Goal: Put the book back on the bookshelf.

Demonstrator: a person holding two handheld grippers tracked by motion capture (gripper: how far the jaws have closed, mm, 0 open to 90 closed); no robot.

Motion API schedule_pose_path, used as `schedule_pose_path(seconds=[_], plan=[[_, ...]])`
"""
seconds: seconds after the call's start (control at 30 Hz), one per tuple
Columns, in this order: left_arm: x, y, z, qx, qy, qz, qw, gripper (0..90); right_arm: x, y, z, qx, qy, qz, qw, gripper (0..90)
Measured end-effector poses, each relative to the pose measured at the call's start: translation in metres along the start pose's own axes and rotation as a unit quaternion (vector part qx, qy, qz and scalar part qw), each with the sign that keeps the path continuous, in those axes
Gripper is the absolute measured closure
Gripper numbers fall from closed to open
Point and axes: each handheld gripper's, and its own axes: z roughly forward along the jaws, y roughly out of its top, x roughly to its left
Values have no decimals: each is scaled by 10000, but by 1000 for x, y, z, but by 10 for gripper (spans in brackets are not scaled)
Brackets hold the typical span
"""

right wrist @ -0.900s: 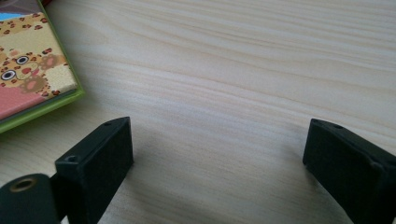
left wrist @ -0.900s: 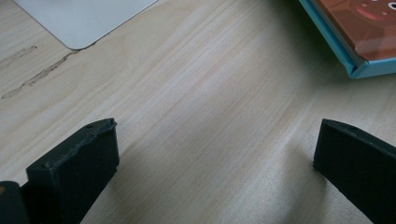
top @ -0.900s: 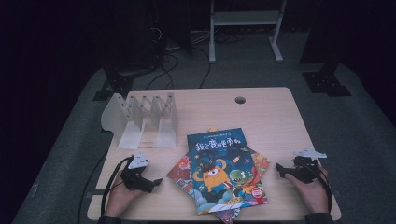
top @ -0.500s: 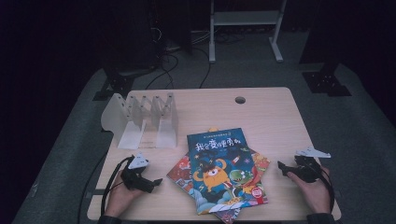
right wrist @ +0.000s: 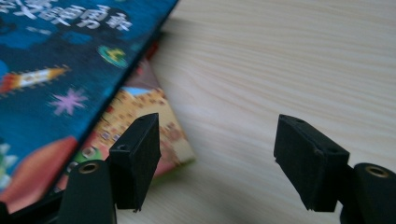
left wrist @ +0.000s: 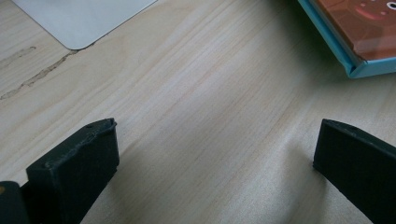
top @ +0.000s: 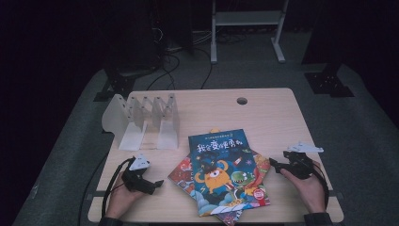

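The stack of picture books [top: 226,176] is located at the near middle of the table [top: 273,113], with the blue-covered book [top: 219,160] uppermost. The left gripper [top: 157,183] is held low over bare wood to the left of the stack; its jaws are spread wide, with nothing between them. The right gripper [top: 273,165] is positioned just beside the stack's right edge (one jaw over a lower book's corner [right wrist: 175,140]), its jaws likewise spread and empty. A clear file rack [top: 146,120] is set behind the left gripper.
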Motion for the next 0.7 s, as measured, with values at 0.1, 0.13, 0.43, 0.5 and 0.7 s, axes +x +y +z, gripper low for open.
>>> schedule_pose_path(seconds=[0.1, 0.13, 0.43, 0.5, 0.7], plan=[[0, 0, 0, -1, 1, -1, 10000, 0, 8, 9, 4, -13, 125, -79, 9999, 305], [0, 0, 0, 0, 1, -1, 10000, 0, 14, 13, 8, -15, 198, -120, 9997, 305], [0, 0, 0, -1, -22, 22, 10000, 0, 32, 30, 21, 9, 465, -263, 9986, 310], [0, 0, 0, -2, -29, 28, 10000, 0, 36, 34, 25, 8, 517, -290, 9982, 308], [1, 0, 0, -13, -10, 6, 10000, 0, 46, 38, 36, 123, 682, -336, 9970, 316]])
